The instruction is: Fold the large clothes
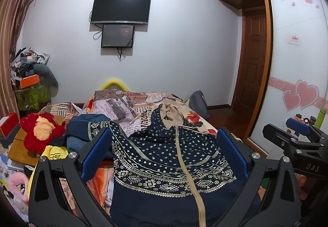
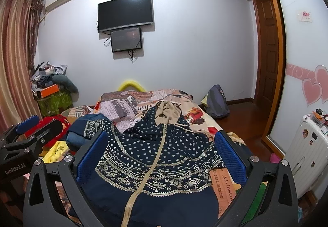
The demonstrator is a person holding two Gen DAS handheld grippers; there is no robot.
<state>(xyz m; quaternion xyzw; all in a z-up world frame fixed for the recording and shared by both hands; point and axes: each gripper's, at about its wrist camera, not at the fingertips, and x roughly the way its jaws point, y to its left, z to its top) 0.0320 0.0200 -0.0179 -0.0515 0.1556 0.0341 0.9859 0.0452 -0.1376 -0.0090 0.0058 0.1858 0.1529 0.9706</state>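
A large navy hooded jacket (image 1: 164, 155) lies front-up on the bed (image 1: 196, 118), its soft knit printed with pale dots across the chest and bands of cream diamonds and zigzags lower down, the hem part plain navy; a tan zipper (image 1: 184, 157) runs closed up the middle to a beige-lined hood (image 1: 171, 113) that is crumpled at the far end. The bed carries a quilt with a newspaper and poster print in brown, cream and orange. The left gripper (image 1: 164, 151) hovers over the jacket with its jaws wide apart, nothing between them, the black plastic arms ending in ribbed blue pads (image 1: 96, 151). The right gripper (image 2: 160, 155) is likewise spread open above the same garment, its blue pads (image 2: 229, 155) framing the patterned band. Left of the jacket sits a heap of other clothes: a folded blue denim-like piece (image 1: 86, 124), a fluffy red plush thing (image 1: 41, 132) with a peach patch, and a yellow garment (image 1: 55, 152). On the floor by the far wall rests a grey backpack (image 2: 217, 102), slumped and soft. A white hard-shell suitcase (image 2: 305, 149) with ribbed sides and stickers stands at the right, with small items on top that are too small to tell
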